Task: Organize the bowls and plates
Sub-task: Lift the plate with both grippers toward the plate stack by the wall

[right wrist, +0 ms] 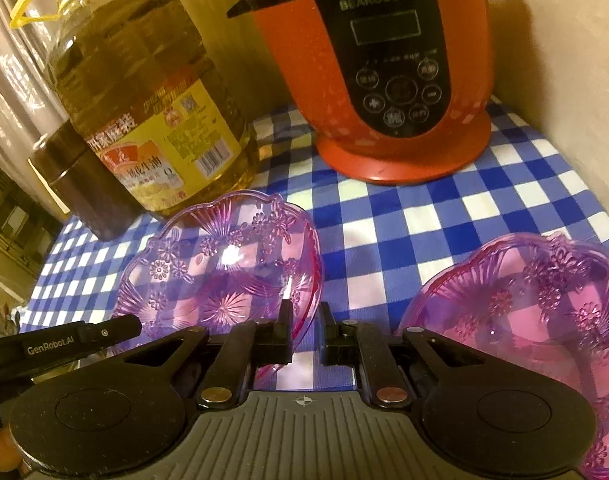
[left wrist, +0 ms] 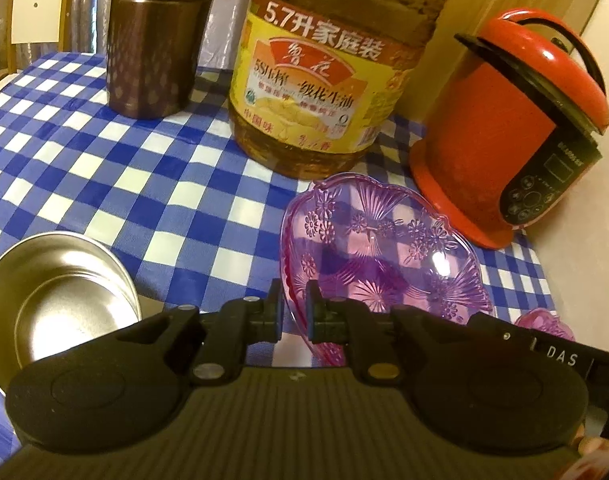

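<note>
1. The left claw (left wrist: 293, 307) is clamped on the near rim of a transparent purple plastic bowl with a flower pattern (left wrist: 378, 248); one finger is inside the rim and the other outside.
2. This bowl is tilted, and its far edge lies close to the base of the big oil bottle with a yellow label (left wrist: 316, 80).
3. The right claw (right wrist: 306, 330) has its fingers a little apart. The right rim of the same purple bowl (right wrist: 228, 272) passes between them, but I cannot tell if the pads press on it.
4. A second transparent purple plastic bowl (right wrist: 544, 320) stands on the right side of the counter covered with a blue and white checked cloth (right wrist: 404, 216), apart from the first bowl.
5. In the left wrist view only a small part of this second bowl (left wrist: 544, 322) shows behind the claw body.
6. A round stainless steel bowl (left wrist: 60, 292) sits on the counter (left wrist: 124, 184) at the left, well apart from the purple bowl.
7. A red electric cooker with a black control panel (right wrist: 384, 92) stands at the back, near the wall.
8. A dark brown cylindrical container (left wrist: 156, 48) stands just beside the oil bottle, on its left.
9. The black body of the left tool (right wrist: 64, 340) shows at the lower left of the right wrist view.
</note>
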The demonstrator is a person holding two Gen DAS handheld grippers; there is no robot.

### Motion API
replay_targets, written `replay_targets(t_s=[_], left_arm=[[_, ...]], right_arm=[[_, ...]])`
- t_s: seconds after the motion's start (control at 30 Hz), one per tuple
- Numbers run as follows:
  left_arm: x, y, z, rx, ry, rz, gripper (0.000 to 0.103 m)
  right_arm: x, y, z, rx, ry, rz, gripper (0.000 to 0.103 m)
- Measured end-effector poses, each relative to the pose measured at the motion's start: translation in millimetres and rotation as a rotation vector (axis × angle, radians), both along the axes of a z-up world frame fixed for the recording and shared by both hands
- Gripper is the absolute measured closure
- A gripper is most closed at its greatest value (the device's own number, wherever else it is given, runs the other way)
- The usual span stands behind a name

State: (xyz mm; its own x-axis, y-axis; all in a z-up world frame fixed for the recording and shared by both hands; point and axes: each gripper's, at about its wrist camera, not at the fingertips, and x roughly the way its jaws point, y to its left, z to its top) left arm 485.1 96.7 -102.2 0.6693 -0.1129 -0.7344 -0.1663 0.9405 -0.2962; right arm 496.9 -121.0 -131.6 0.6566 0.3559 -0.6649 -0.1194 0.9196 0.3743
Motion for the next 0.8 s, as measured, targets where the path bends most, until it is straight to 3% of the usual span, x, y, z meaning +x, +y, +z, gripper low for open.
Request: replay_targets(t_s=[0.5, 0.8], left_arm=[[-21, -37, 48, 0.023, -0.104, -0.08, 0.093], [-40, -63, 69, 0.011, -0.122, -0.147, 0.093]], right_arm=[[-28, -38, 43, 0.046, -0.074, -0.063, 0.092], [-62, -67, 64, 0.042, -0.103, -0.1, 0.092]])
